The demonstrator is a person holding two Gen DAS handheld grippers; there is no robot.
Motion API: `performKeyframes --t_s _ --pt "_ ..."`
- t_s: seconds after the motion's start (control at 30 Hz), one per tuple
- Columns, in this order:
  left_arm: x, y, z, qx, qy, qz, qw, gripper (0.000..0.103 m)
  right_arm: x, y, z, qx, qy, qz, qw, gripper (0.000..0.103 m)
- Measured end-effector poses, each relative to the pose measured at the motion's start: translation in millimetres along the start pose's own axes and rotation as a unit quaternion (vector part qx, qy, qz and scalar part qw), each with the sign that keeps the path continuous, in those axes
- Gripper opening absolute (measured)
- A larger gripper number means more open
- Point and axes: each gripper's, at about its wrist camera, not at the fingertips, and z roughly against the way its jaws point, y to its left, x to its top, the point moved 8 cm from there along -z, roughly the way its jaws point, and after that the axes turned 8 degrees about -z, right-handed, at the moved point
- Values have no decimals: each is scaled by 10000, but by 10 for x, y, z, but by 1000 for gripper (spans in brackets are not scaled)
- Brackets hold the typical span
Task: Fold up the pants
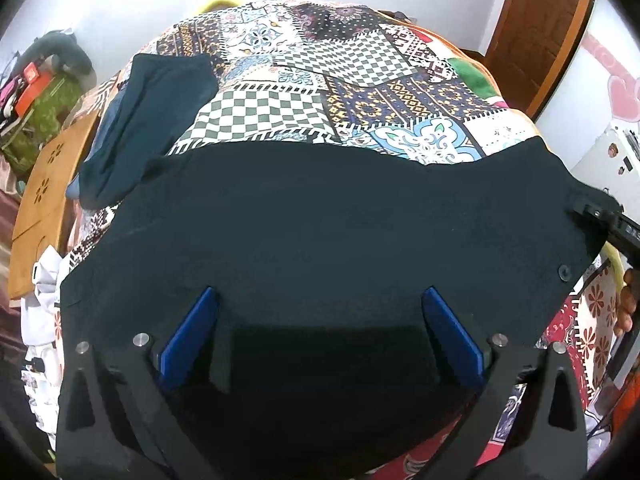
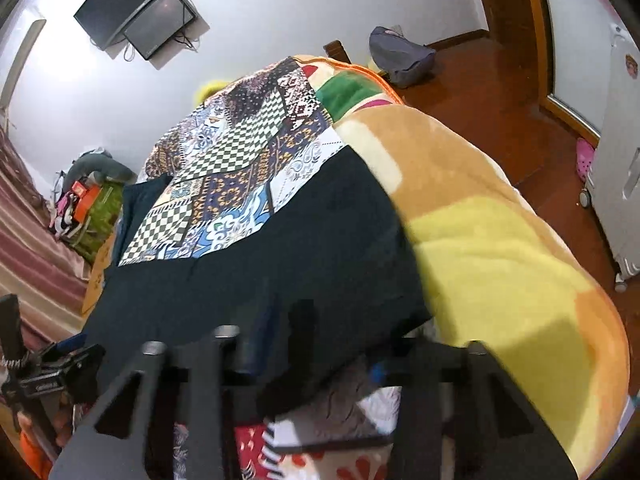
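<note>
Black pants (image 1: 320, 220) lie spread flat across a patchwork bedspread (image 1: 300, 80), with a button (image 1: 565, 271) near their right end. My left gripper (image 1: 320, 294) hovers over the near edge of the pants. It is open, its blue pads (image 1: 192, 332) wide apart and gripping nothing. In the blurred right wrist view the pants (image 2: 260, 260) reach the bed's right side. There my right gripper (image 2: 290, 312) is shut on their near edge. The right gripper's body (image 1: 612, 224) also shows at the pants' right corner in the left wrist view.
A folded dark teal garment (image 1: 148, 120) lies at the bed's far left beside a wooden board (image 1: 48, 184). A yellow-orange blanket (image 2: 500, 260) drapes over the bed's right side. On the wooden floor stand a grey bag (image 2: 400, 56) and a white cabinet (image 2: 616, 160).
</note>
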Motion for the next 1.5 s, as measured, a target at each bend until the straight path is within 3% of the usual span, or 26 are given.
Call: performKeyframes --t_s 0.03,0.23,0.4,0.67,0.97,1.2,1.5 --pt "9 -5 -3 -5 3 -10 10000 103 25 -18 -8 -21 -3 18 10000 8" --pt "39 -25 28 -88 -38 -25 10000 103 231 -135 96 -116 -291 83 9995 7" --pt "66 61 167 -63 -222 61 9997 103 381 12 200 -48 -489 135 9987 6" --pt "116 338 544 103 -721 277 9970 103 551 636 425 317 -825 624 9941 6" --pt "40 697 956 371 -1230 522 9903 103 563 1668 543 1087 -1016 1325 9800 6" --pt "-112 1017 1152 502 -1411 826 9853 103 387 2485 390 1647 -851 1824 9656 6" --pt "-441 1517 1290 753 -1426 1399 9769 103 -337 3200 -241 1930 81 2537 9478 6"
